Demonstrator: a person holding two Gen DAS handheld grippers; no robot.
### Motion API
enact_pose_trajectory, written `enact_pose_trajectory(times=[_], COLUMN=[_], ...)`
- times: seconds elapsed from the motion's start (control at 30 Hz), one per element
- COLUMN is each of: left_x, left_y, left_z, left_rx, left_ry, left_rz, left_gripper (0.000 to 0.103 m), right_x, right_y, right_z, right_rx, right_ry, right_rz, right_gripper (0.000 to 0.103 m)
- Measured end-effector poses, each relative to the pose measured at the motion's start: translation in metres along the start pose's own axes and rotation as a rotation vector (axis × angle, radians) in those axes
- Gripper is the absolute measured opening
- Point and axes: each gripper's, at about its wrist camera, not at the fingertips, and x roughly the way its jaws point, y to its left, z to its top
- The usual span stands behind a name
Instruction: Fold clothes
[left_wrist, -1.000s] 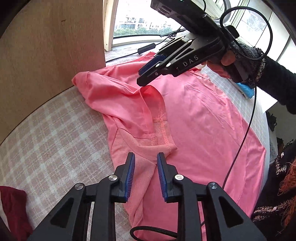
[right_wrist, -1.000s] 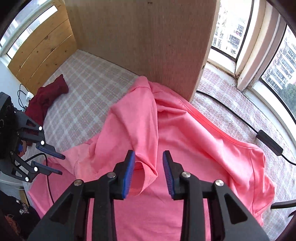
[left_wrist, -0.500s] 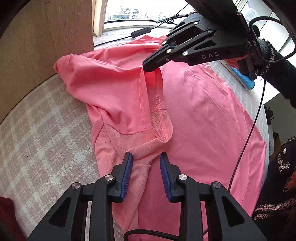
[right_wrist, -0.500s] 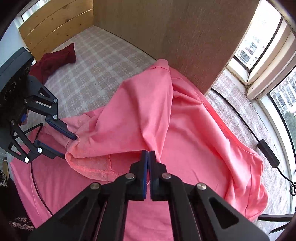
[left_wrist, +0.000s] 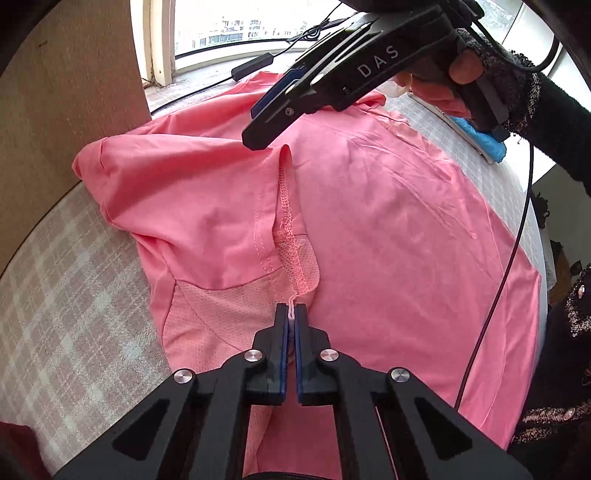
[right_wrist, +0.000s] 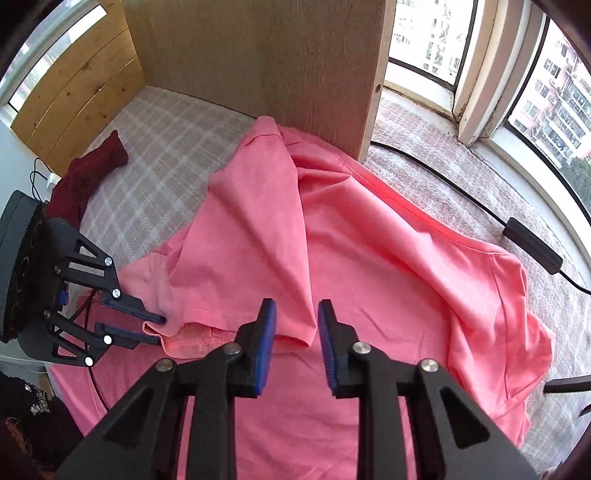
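A pink T-shirt (left_wrist: 388, 229) lies spread and partly bunched on the checked cloth surface (left_wrist: 66, 295); it also shows in the right wrist view (right_wrist: 369, 258). My left gripper (left_wrist: 291, 314) is shut on the hem edge of the shirt's sleeve, next to the mesh panel (left_wrist: 229, 306). It shows in the right wrist view (right_wrist: 157, 328) pinching that edge. My right gripper (right_wrist: 295, 325) is open, with a raised fold of the sleeve between its fingers, not clamped. In the left wrist view it (left_wrist: 258, 125) hovers just above that fold.
A wooden panel (right_wrist: 266, 59) stands at the far edge, touching the shirt. A dark red garment (right_wrist: 88, 173) lies at the left. A black cable with an inline box (right_wrist: 532, 243) runs along the window side. A blue item (left_wrist: 484, 140) lies at the right.
My left gripper has closed on the sleeve hem. My right gripper, shut on the fold half a second ago, has opened and the fold has dropped lower.
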Motion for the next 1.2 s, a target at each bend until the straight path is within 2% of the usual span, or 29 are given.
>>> enact_pose_trajectory(times=[0.03,0.17,0.27,0.3,0.33,0.4,0.5,0.6,0.67,0.7,0.73,0.77,0.83,0.93,1.0,1.07,1.13,1.2], left_x=[-0.003,-0.016,-0.029,-0.033,-0.037,-0.041,-0.047,-0.043,-0.034,-0.03,-0.026,-0.025,-0.02,-0.022,-0.024,-0.028,-0.036,-0.046], left_y=[0.001,0.0,0.006,0.009,0.013,0.026,0.045,0.063,0.071,0.07,0.067,0.063,0.056,0.062,0.065,0.068,0.068,0.06], left_z=[-0.002,-0.006,-0.01,-0.011,-0.013,-0.02,-0.03,-0.035,-0.034,-0.033,-0.031,-0.03,-0.028,-0.031,-0.032,-0.034,-0.035,-0.036], left_rx=[-0.005,0.004,-0.032,-0.048,-0.067,-0.113,-0.181,-0.249,-0.262,-0.257,-0.242,-0.215,-0.185,-0.221,-0.229,-0.236,-0.248,-0.231], left_ry=[-0.004,-0.023,-0.038,-0.043,-0.047,-0.052,-0.06,-0.053,-0.036,-0.029,-0.028,-0.03,-0.019,-0.023,-0.021,-0.017,-0.029,-0.049], left_rz=[-0.002,-0.014,-0.011,-0.009,-0.004,0.021,0.059,0.077,0.054,0.035,0.023,0.027,0.043,0.04,0.058,0.083,0.112,0.138], left_gripper=[0.002,0.002,0.005,0.011,0.023,0.034,0.034,0.034,0.033,0.031,0.031,0.031,0.007,0.007,0.008,0.009,0.006,0.007], right_x=[0.001,0.006,0.003,0.005,0.009,0.018,0.032,0.044,0.049,0.049,0.049,0.045,0.031,0.005,0.004,0.014,0.016,0.006], right_y=[0.001,0.003,0.003,0.005,0.009,0.017,0.028,0.031,0.032,0.031,0.031,0.03,0.027,0.016,0.012,0.014,0.013,0.007], right_z=[0.004,0.023,0.049,0.058,0.065,0.08,0.1,0.103,0.103,0.102,0.101,0.101,0.101,0.102,0.106,0.11,0.109,0.1], right_rx=[-0.004,-0.009,0.016,0.016,0.008,-0.009,-0.035,-0.05,-0.05,-0.047,-0.045,-0.038,-0.016,0.04,0.049,0.057,0.082,0.1], right_ry=[-0.01,-0.037,-0.09,-0.096,-0.09,-0.078,-0.055,-0.011,0.01,0.011,0.012,-0.005,-0.073,-0.191,-0.19,-0.143,-0.113,-0.135], right_rz=[-0.005,0.001,0.038,0.038,0.026,0.002,-0.036,-0.045,-0.033,-0.018,-0.003,0.014,0.049,0.089,0.071,0.031,0.038,0.06], right_gripper=[0.049,0.049,0.049,0.049,0.049,0.049,0.049,0.049,0.032,0.012,0.007,0.007,0.005,0.005,0.005,0.007,0.021,0.033])
